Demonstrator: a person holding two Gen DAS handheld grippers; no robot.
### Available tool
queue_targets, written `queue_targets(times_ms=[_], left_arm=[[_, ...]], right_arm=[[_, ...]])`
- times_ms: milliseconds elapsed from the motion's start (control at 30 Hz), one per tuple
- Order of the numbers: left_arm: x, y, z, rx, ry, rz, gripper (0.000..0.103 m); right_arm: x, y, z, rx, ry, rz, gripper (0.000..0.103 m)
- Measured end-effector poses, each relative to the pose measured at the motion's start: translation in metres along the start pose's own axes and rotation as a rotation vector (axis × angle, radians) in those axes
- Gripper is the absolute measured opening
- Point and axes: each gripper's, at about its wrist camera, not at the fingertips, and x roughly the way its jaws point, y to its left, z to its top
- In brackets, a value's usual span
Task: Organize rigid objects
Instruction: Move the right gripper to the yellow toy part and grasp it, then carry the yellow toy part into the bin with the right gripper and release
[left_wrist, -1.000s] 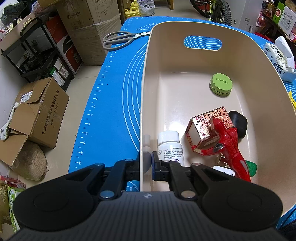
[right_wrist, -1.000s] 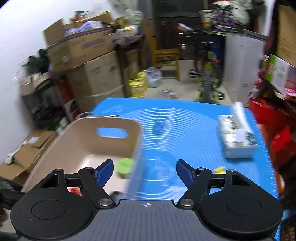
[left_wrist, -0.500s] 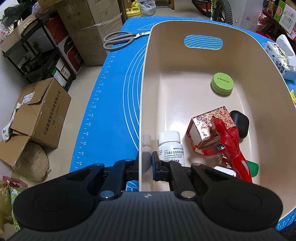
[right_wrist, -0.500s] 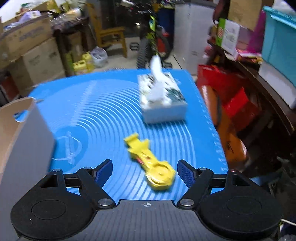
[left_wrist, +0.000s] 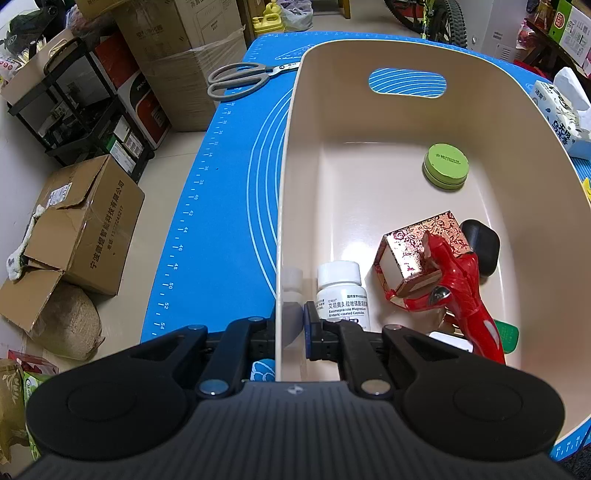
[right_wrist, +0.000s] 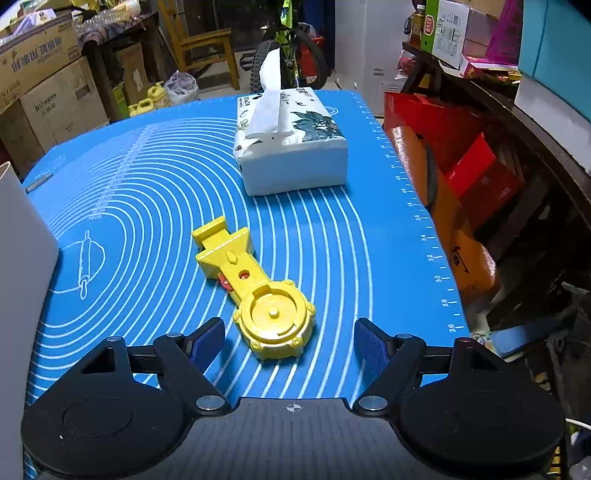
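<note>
Floor (left_wrist: 162, 199): pale tile, seen to the left of the left gripper.
Cardboard boxes (left_wrist: 85, 225): torn, printed brown ones on the floor to the left; taller stacked ones (left_wrist: 184, 55) ahead-left.
Sack (left_wrist: 70, 321): lumpy tan, beside the torn box, near left.
Black rack (left_wrist: 74, 110): metal shelving, far left.
Bicycle (right_wrist: 291, 55): straight ahead of the right gripper, past the table's far edge.
Wooden chair (right_wrist: 201, 40): ahead-left, by the yellow jugs (right_wrist: 147, 101).
Dark shelf (right_wrist: 517, 122): right side, with red packages under it.
Wall (left_wrist: 3, 122): white, far left.
</note>
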Motion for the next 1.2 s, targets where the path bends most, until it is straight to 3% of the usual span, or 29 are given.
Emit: queue_targets(times_ms=[233,433,933,1200], left_arm=[[0.000,0.000,0.000,0.001,0.000,0.000,0.012],[0.000,0.000,0.000,0.001,0.000,0.001,0.012],[0.000,0.001,0.000,0.002,0.000,0.001,0.012],[0.000,0.001,0.000,0.001,0.000,0.001,0.012]], right_arm=[[0.005,0.005,-0.003,-0.007,-0.058,0.002,0.080],[0.002,0.009,-0.005,-0.032,-0.086,-0.035,0.053],[-0.026,0.022,-0.002,-0.090,-0.180,-0.079,0.053],[-0.062,0.031,0.007,-0.060,-0.266,-0.055,0.053]])
